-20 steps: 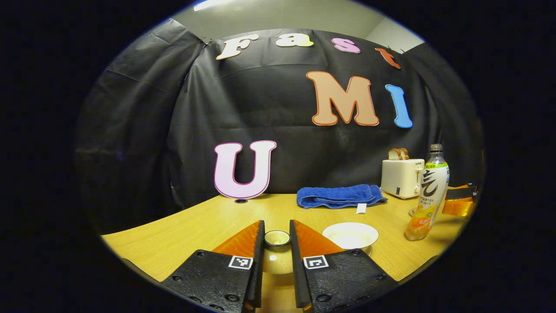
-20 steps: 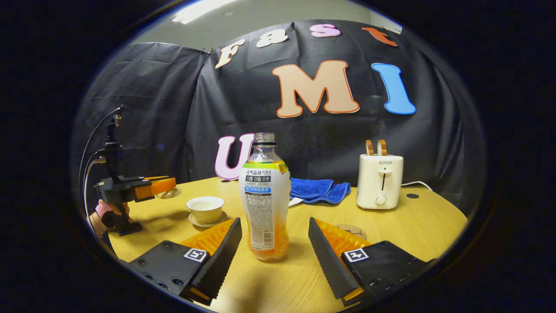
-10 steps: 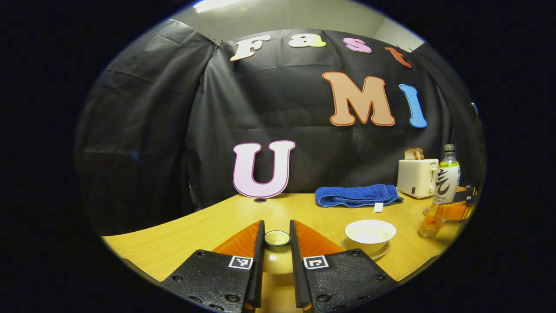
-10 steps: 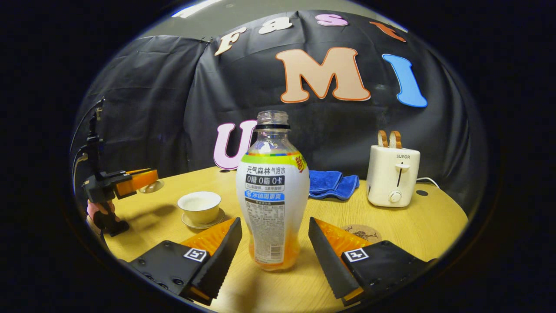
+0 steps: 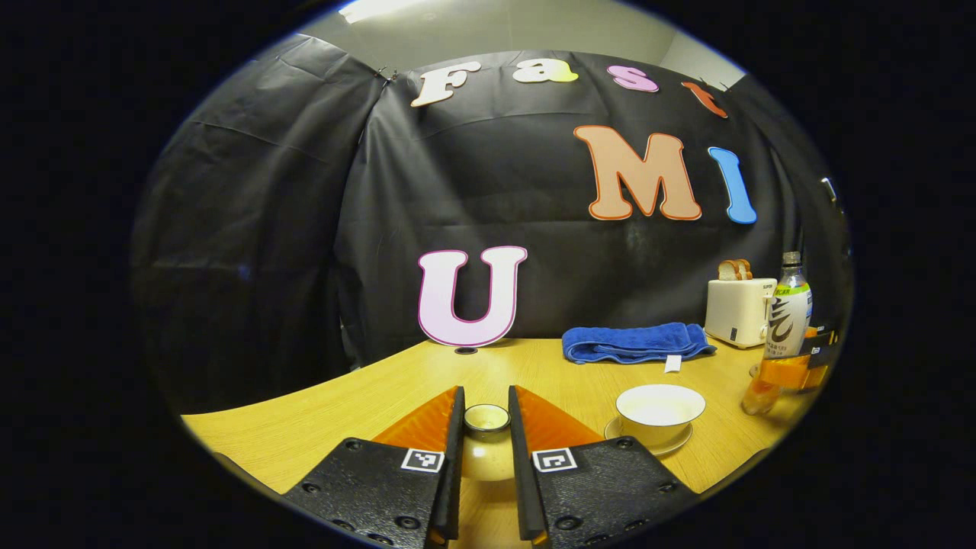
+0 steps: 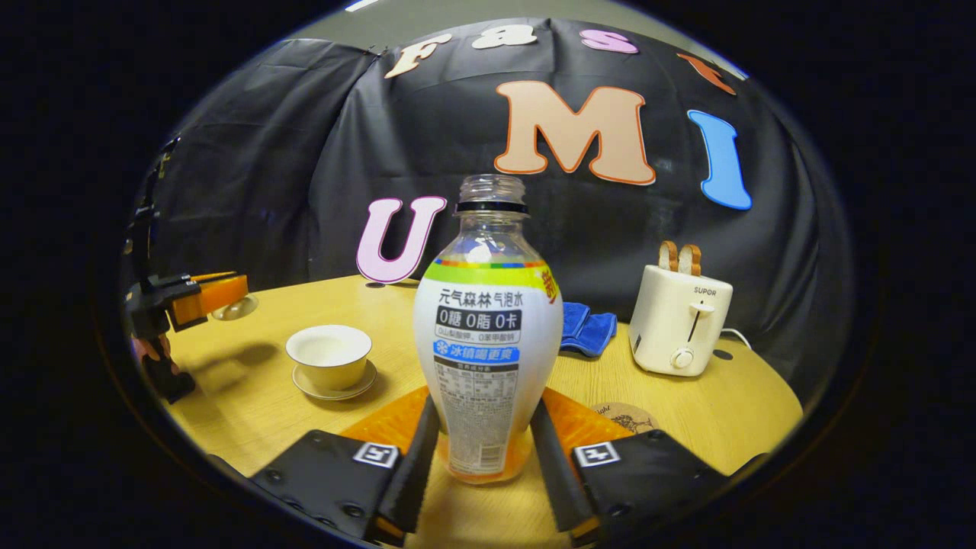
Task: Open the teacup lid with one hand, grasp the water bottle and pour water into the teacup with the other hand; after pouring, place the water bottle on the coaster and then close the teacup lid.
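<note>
- Lid off: the left gripper (image 5: 485, 427) pinches the lid (image 5: 486, 418) by its knob, held left of the open teacup (image 5: 659, 405) and above the table (image 5: 320, 423).
- Grasp made, as far as I can judge: the right gripper (image 6: 482, 450) has its fingers pressed on the lower sides of the bottle (image 6: 488, 335), at the table's near edge.
- Bottle upright, long axis vertical, uncapped mouth pointing up; a little orange liquid sits at the bottom.
- Teacup on its saucer, left of the bottle, mouth up.
- Left to do: pouring, setting the bottle on the coaster (image 6: 625, 417) just right of it, then closing the lid.
</note>
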